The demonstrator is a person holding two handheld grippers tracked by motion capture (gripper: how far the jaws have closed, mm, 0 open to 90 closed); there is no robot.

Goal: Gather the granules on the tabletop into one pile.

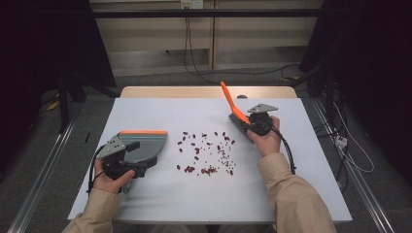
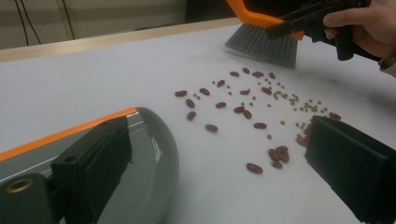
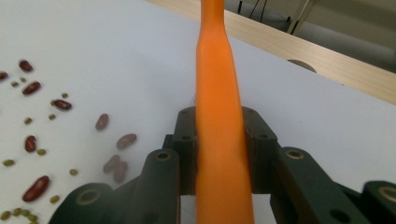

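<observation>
- And here's the white tabletop (image 1: 145,194), bare around its edges, which leaves room to work on the spill in the middle.
- Left of the spill sits the dustpan (image 1: 145,145): grey, with an orange lip along its far edge. It lies flat, and I'd say it's parked there to receive the sweep.
- The left gripper (image 1: 127,154) is at the pan's near end. In the left gripper view its jaws stand wide apart, one over the pan and one out over the tabletop; whether they actually grip the pan, I cannot tell.
- Right of the spill, the brush (image 1: 236,114) has grey bristles down on the tabletop and its orange handle tilted up and away, ready to push towards the pan, by my reading.
- The right gripper (image 3: 219,154) is clamped on that handle, jaws snug against both sides.
- Smallest of all, the beans (image 1: 206,150): glossy dark red kidney-shaped ones with tiny greenish ones mixed in, scattered loosely between pan and brush, clustering thicker at the near side.
</observation>
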